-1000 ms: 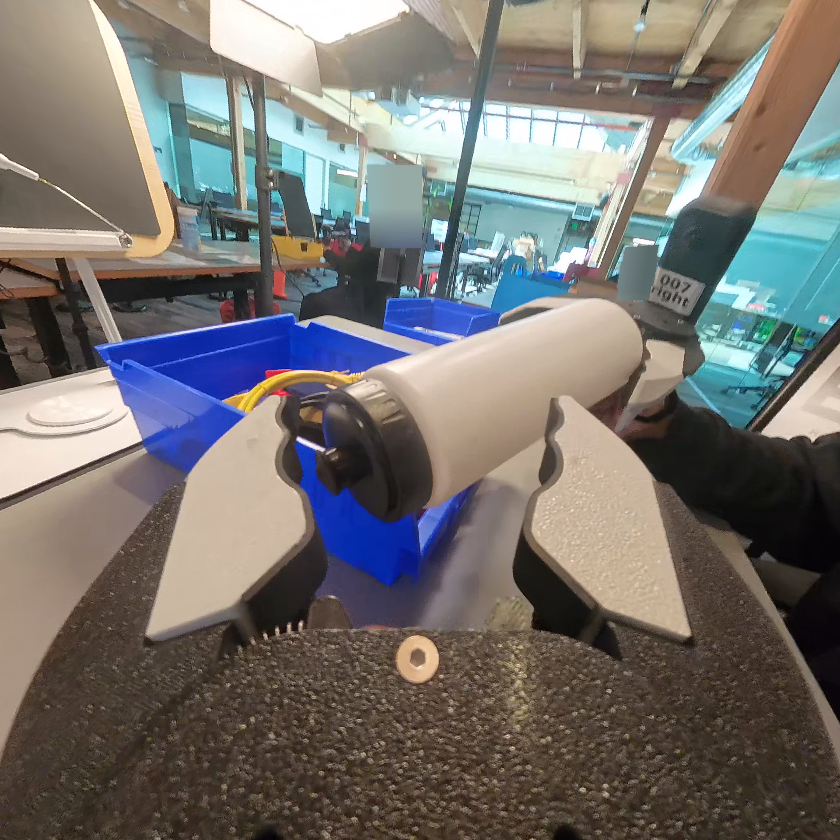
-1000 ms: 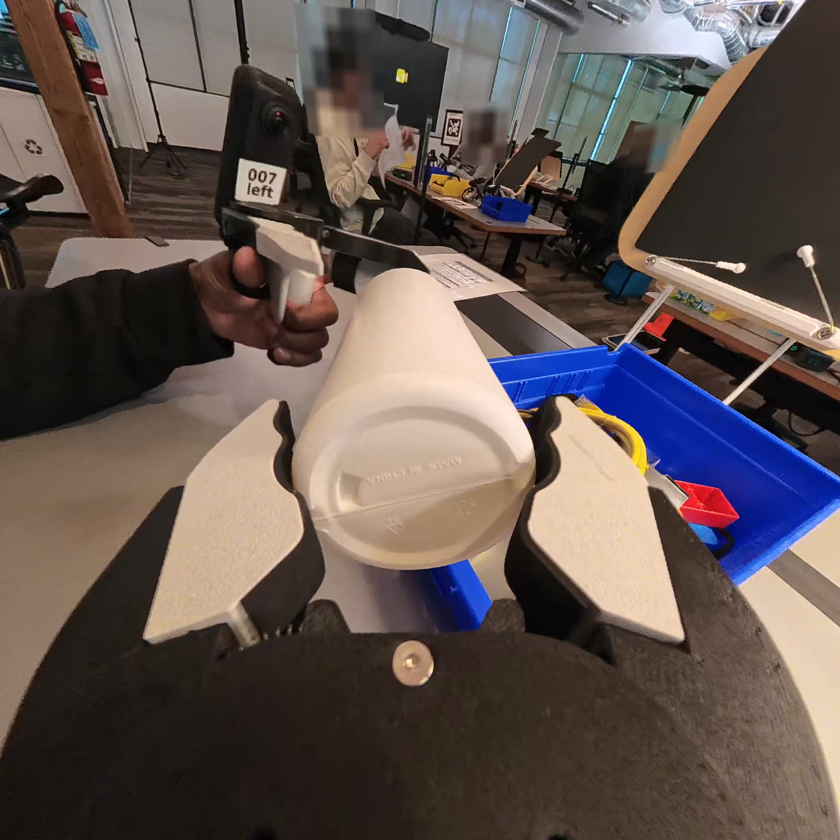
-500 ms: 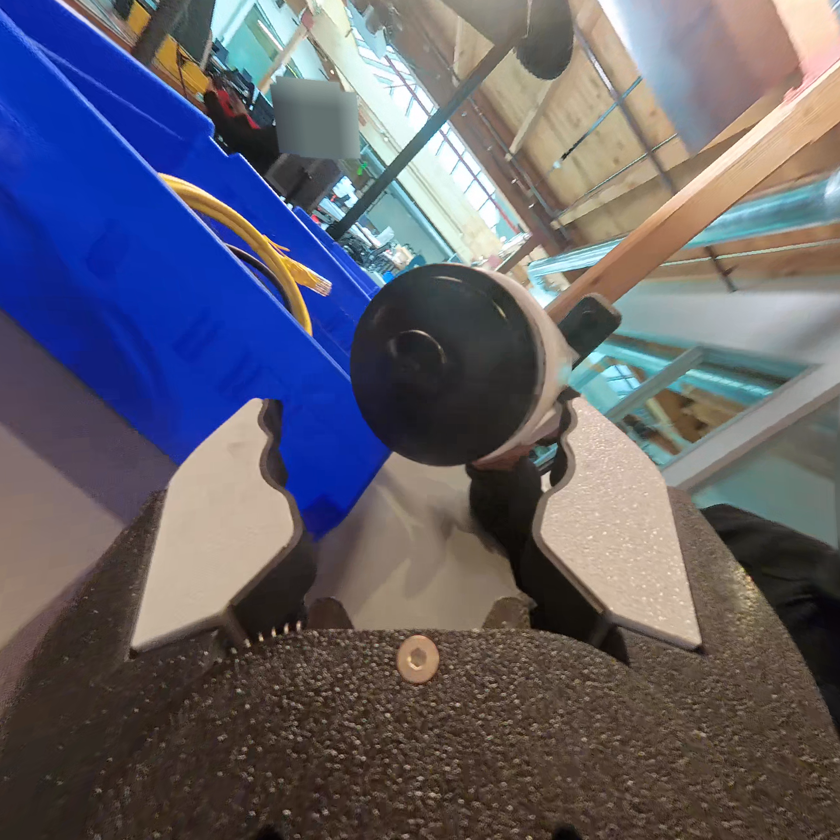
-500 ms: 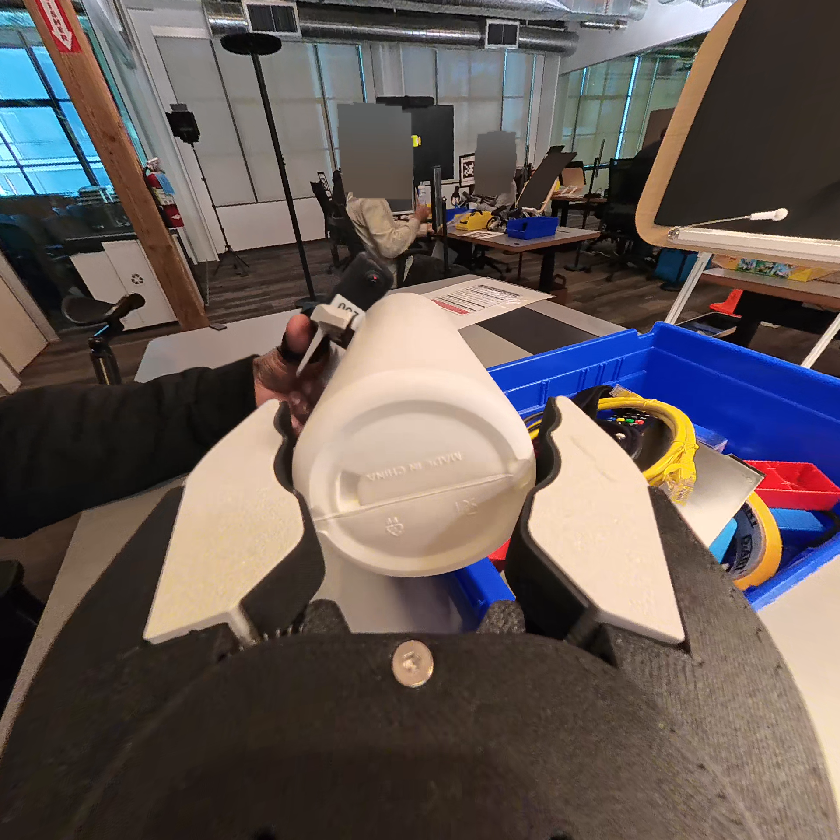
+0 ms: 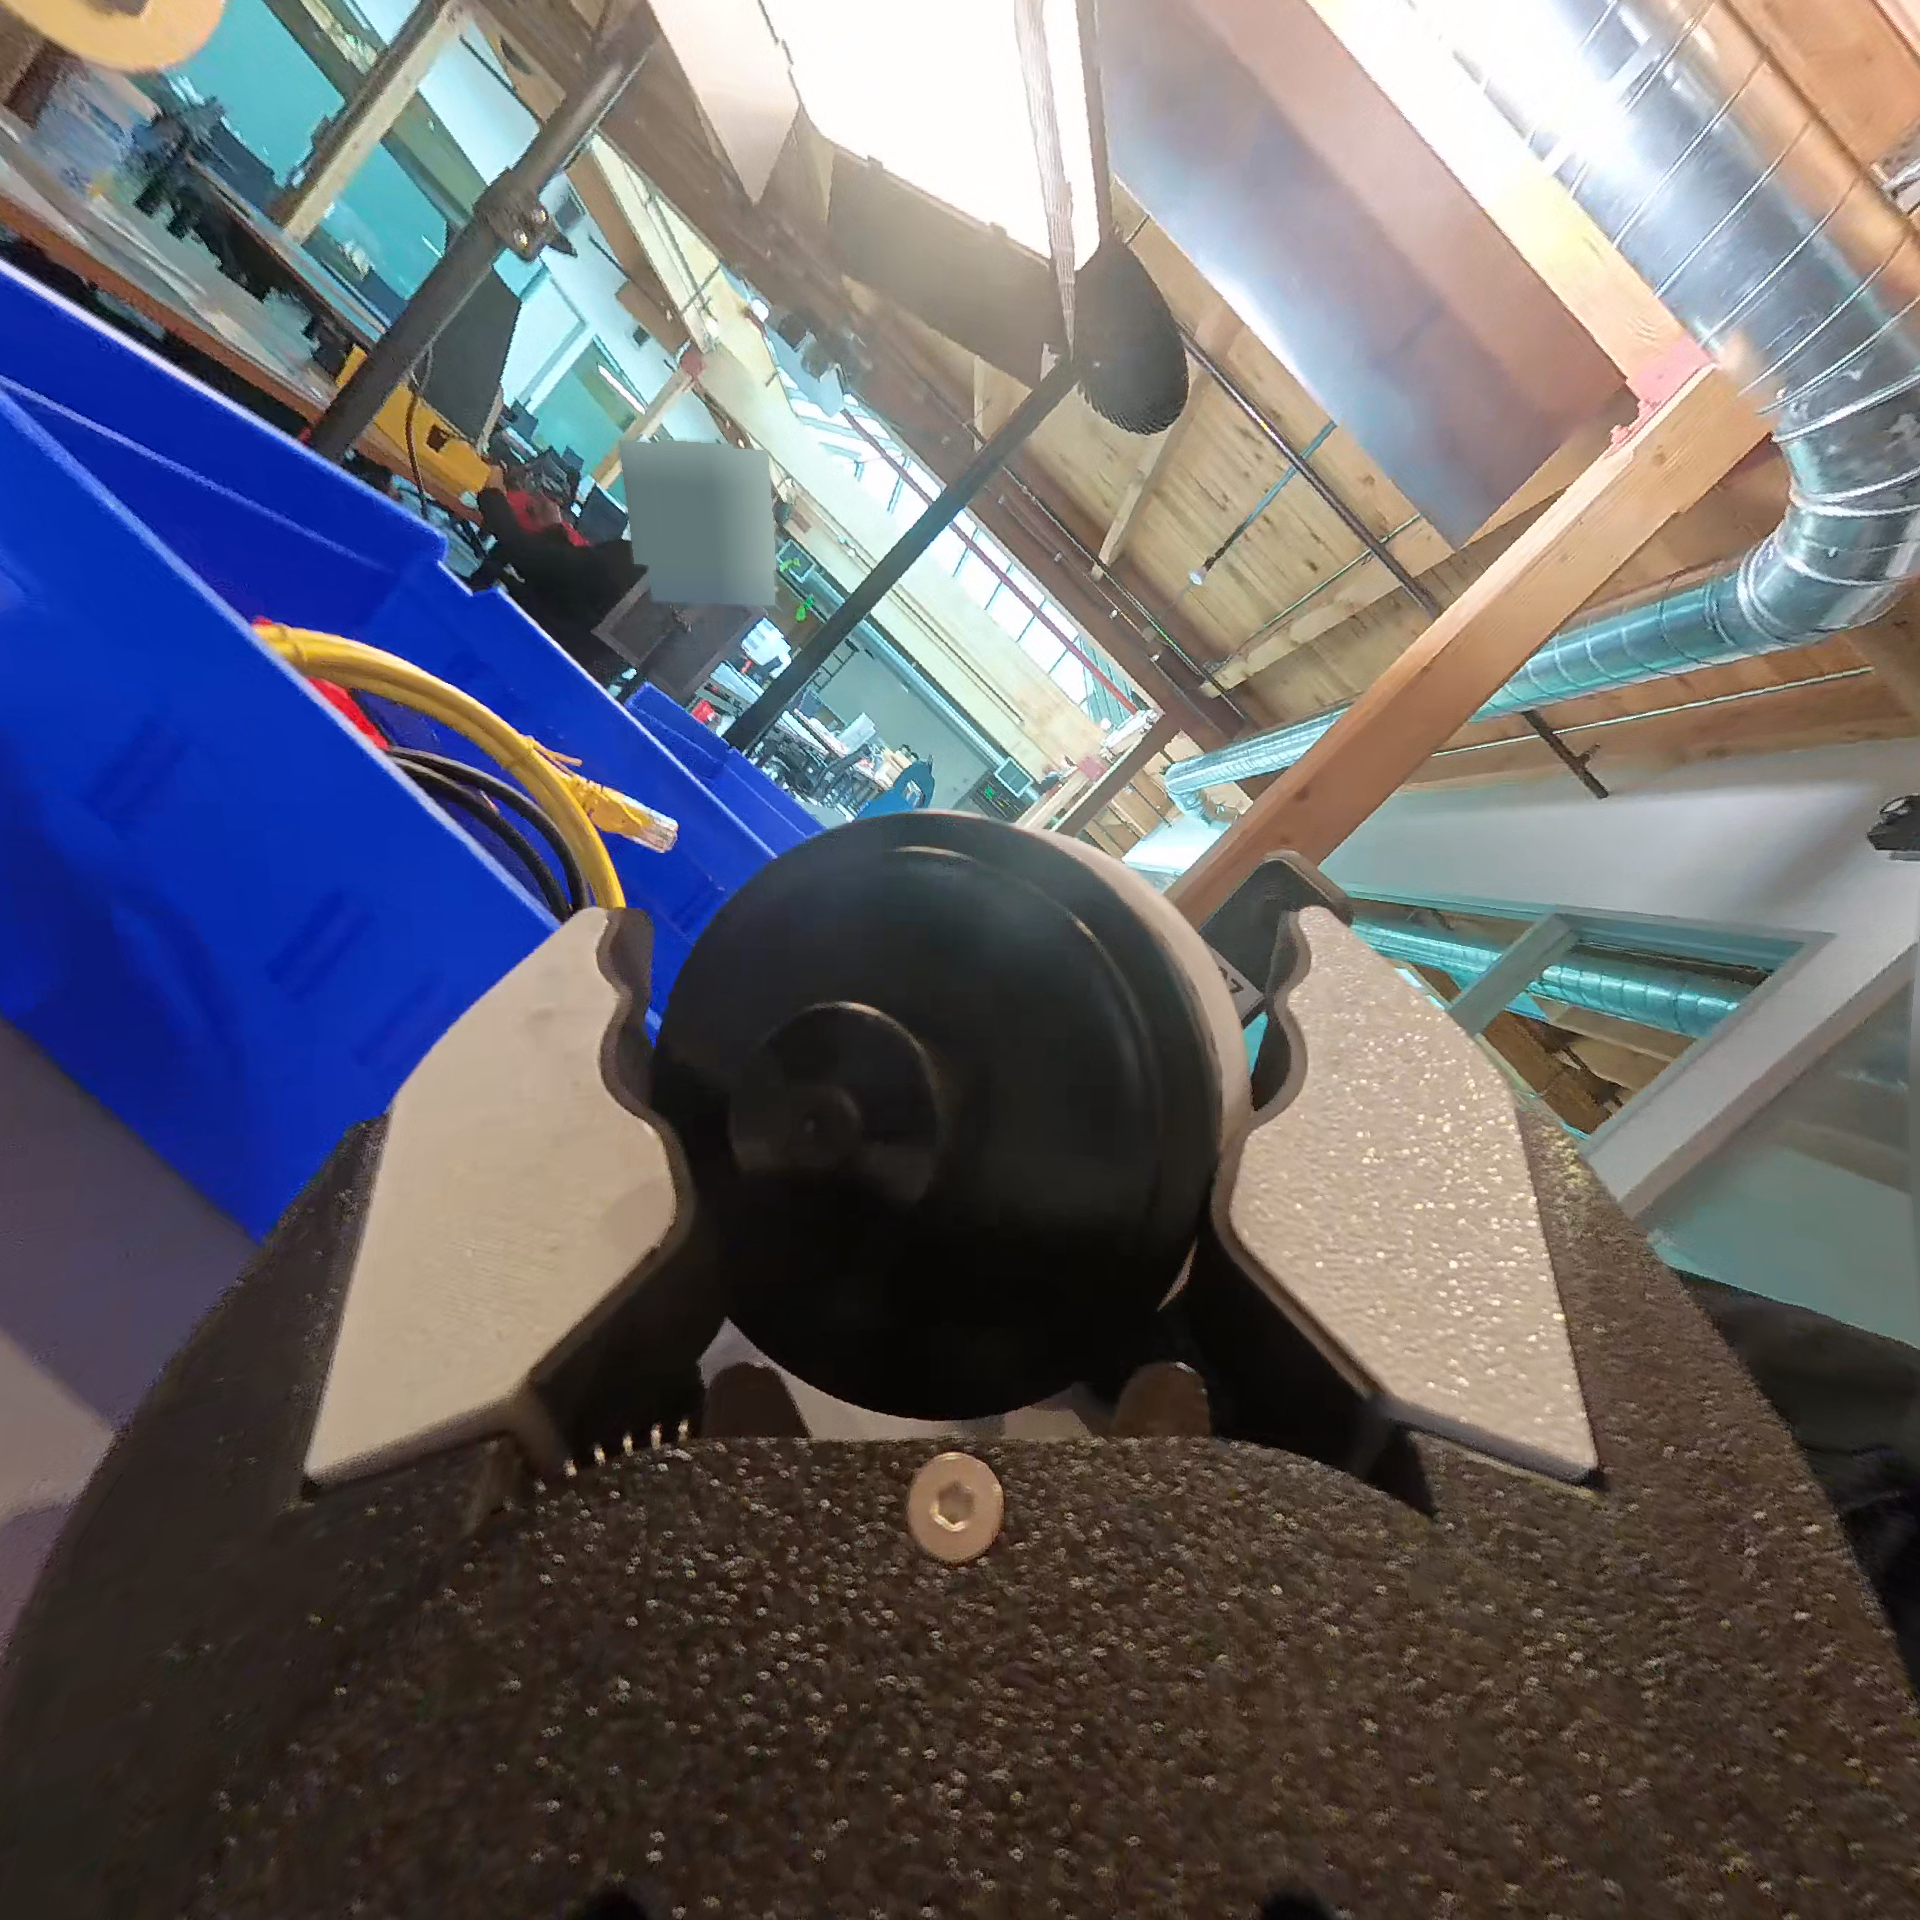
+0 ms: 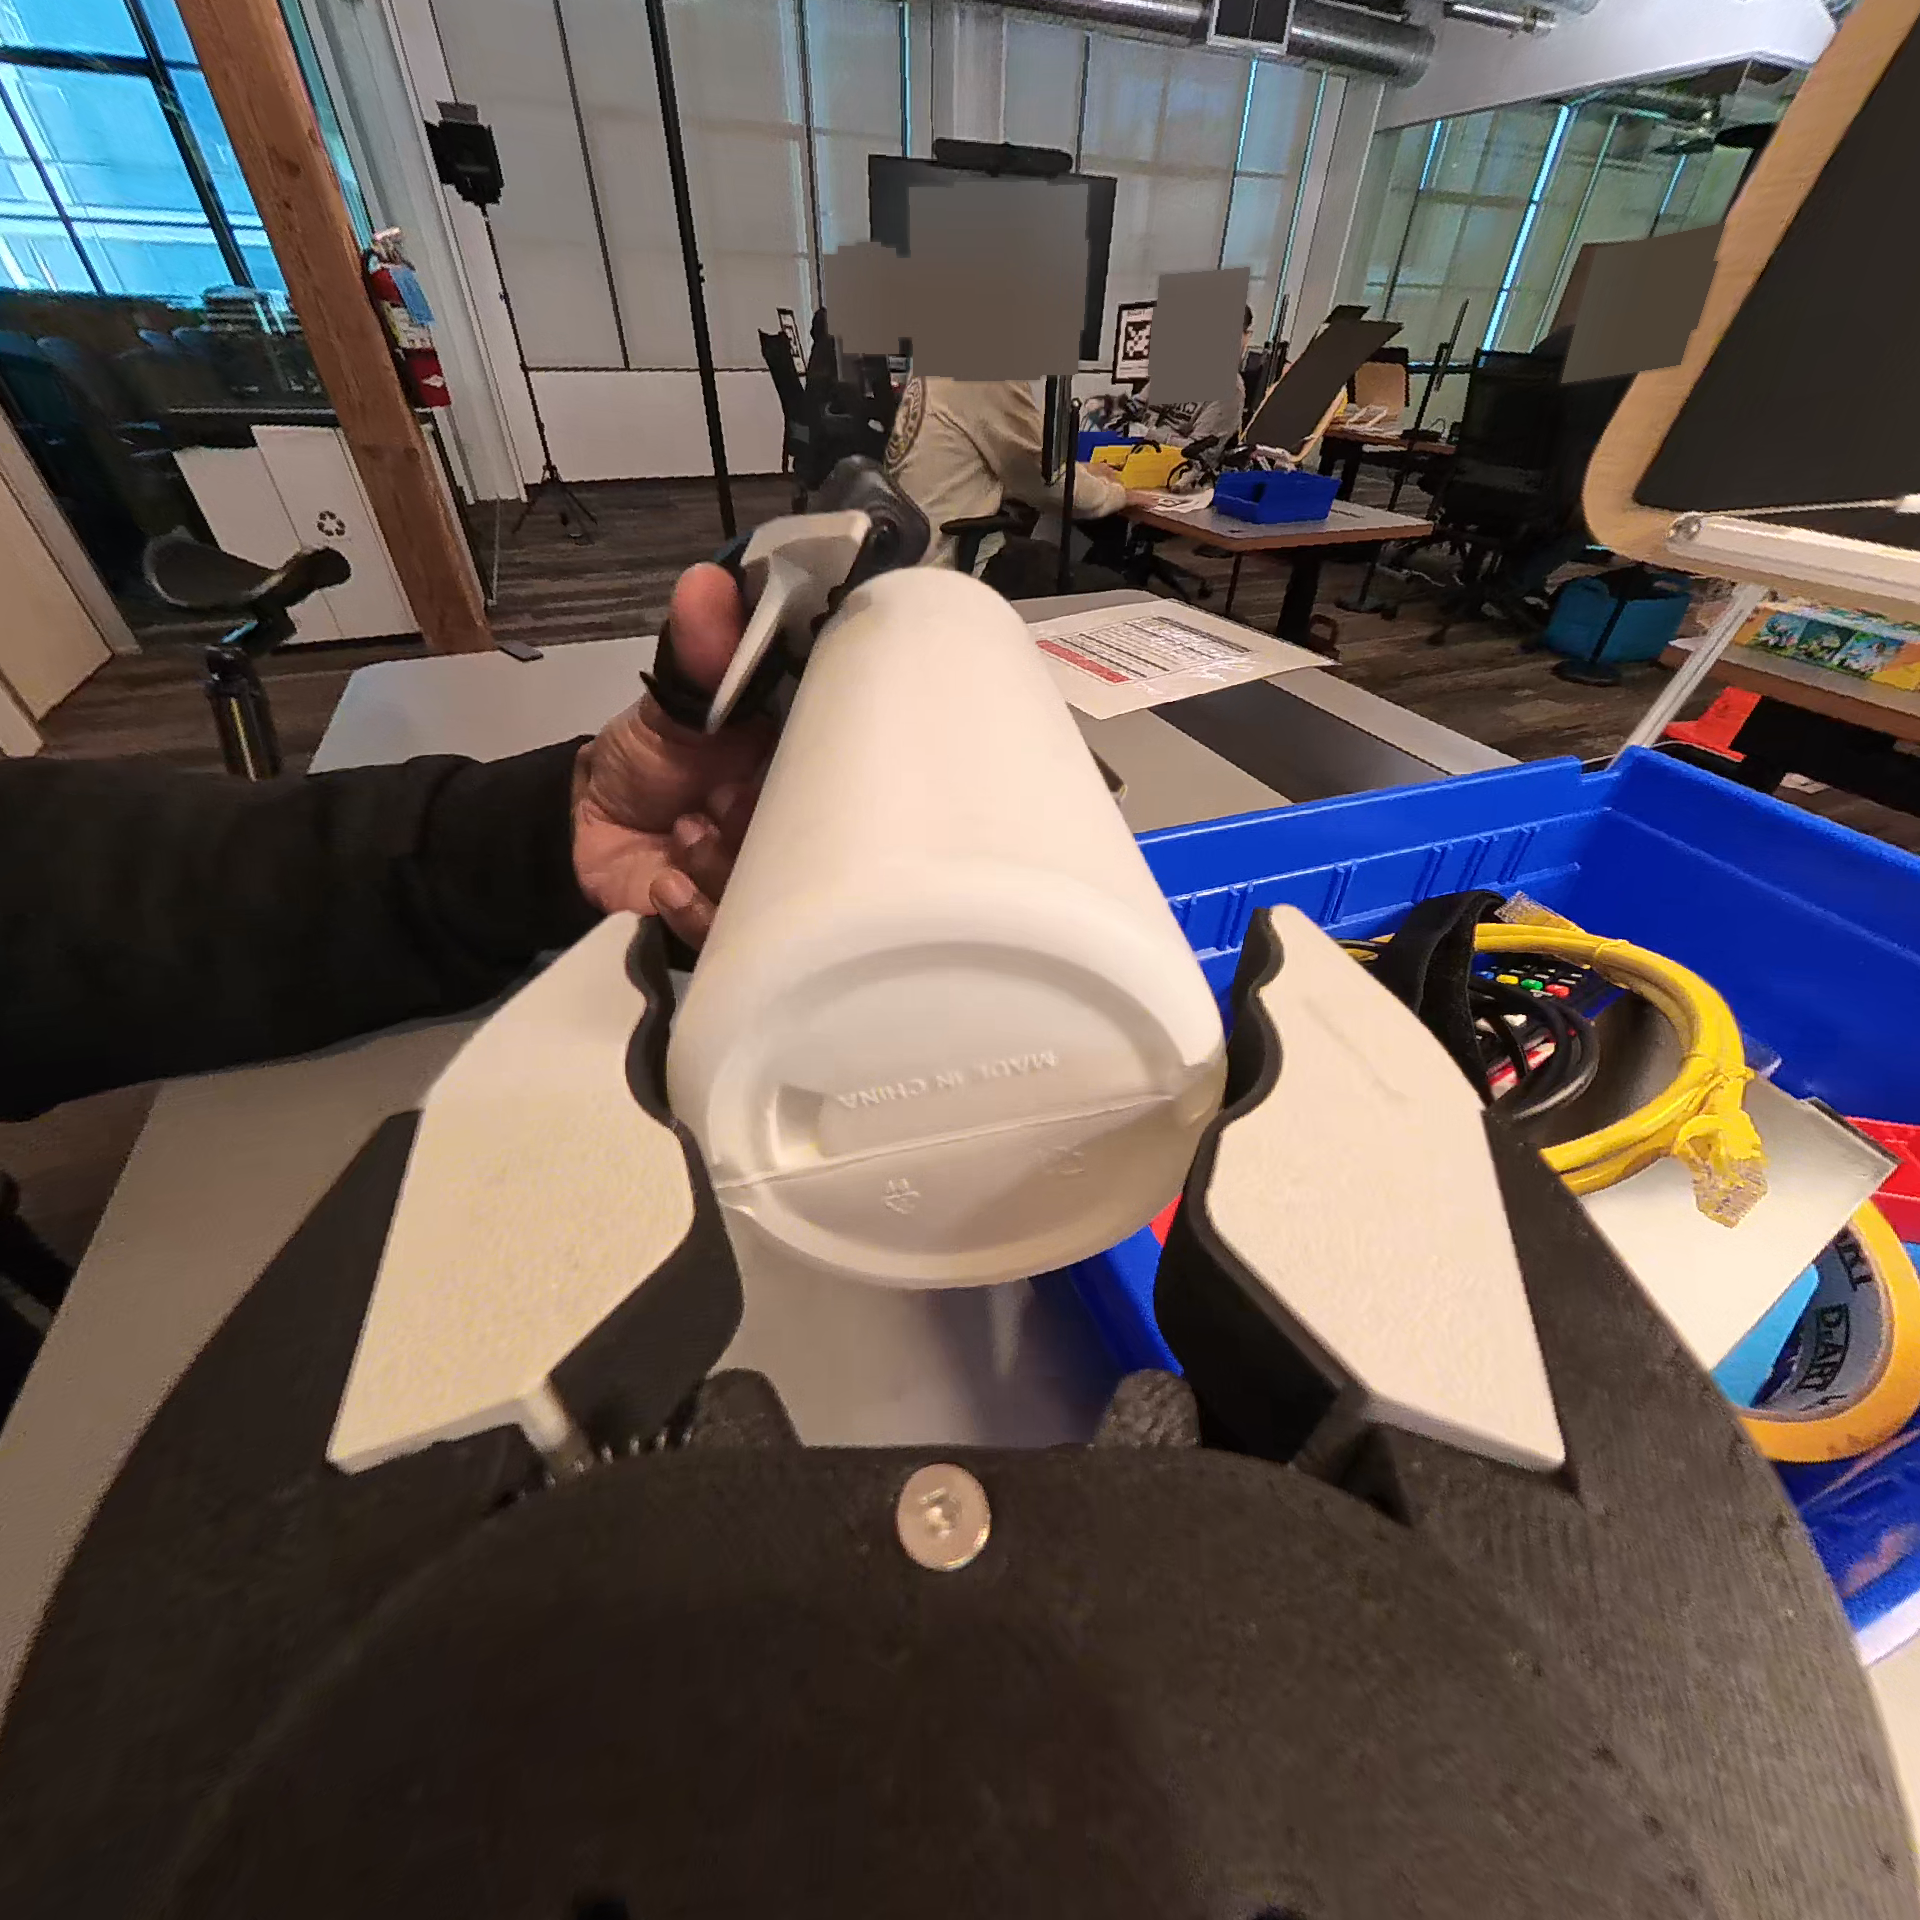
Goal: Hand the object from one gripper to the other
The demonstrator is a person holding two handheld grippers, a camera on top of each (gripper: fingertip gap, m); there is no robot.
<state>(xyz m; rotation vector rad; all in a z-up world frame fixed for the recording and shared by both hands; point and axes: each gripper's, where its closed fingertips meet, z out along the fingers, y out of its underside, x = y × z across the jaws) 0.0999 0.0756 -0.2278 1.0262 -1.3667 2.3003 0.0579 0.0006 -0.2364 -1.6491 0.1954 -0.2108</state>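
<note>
My right gripper [image 6: 945,1049] is clamped on the base end of the white bottle [image 6: 935,894], both fingers [image 6: 540,1174] pressed against its sides, holding it level in the air above the grey counter [image 6: 249,1164]. My left gripper [image 5: 940,1049] has its fingers [image 5: 1382,1174] drawn in around the bottle's black cap [image 5: 935,1122], touching it on both sides. Just beside the bottle stands a blue bin [image 6: 1382,862] holding a coiled yellow cable [image 6: 1673,1081] and a tape roll [image 6: 1860,1382].
</note>
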